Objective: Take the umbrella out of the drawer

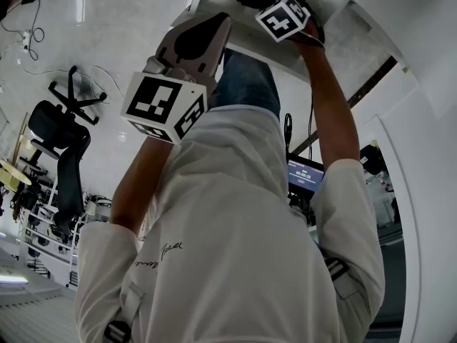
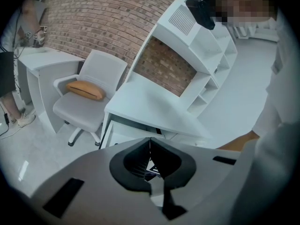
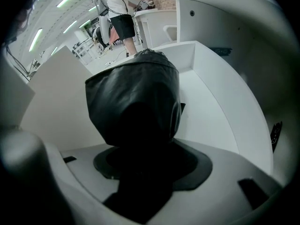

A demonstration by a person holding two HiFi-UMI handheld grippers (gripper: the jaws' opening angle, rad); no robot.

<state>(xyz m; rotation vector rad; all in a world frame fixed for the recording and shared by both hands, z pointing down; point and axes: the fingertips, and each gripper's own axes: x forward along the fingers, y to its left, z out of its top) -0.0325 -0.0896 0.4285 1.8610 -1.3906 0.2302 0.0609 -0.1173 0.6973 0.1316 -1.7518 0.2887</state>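
Observation:
A black folded umbrella (image 3: 133,97) fills the middle of the right gripper view, its near end running down between the jaws. My right gripper (image 3: 145,161) is shut on it, above the white inside of the open drawer (image 3: 206,93). In the head view the right gripper (image 1: 284,16) is raised at the top, against a white panel (image 1: 285,52), with a dark shape in front of it. My left gripper (image 2: 150,146) is shut with nothing between its pads; it is held apart from the umbrella and faces a white desk (image 2: 150,104). The left gripper (image 1: 187,56) appears in the head view at upper left.
A white office chair (image 2: 86,102) with an orange cushion (image 2: 84,89) stands by the desk, before a brick wall. White shelves (image 2: 211,55) rise at the right. A person in a white shirt (image 1: 235,234) fills the head view. A black chair (image 1: 61,141) stands at left.

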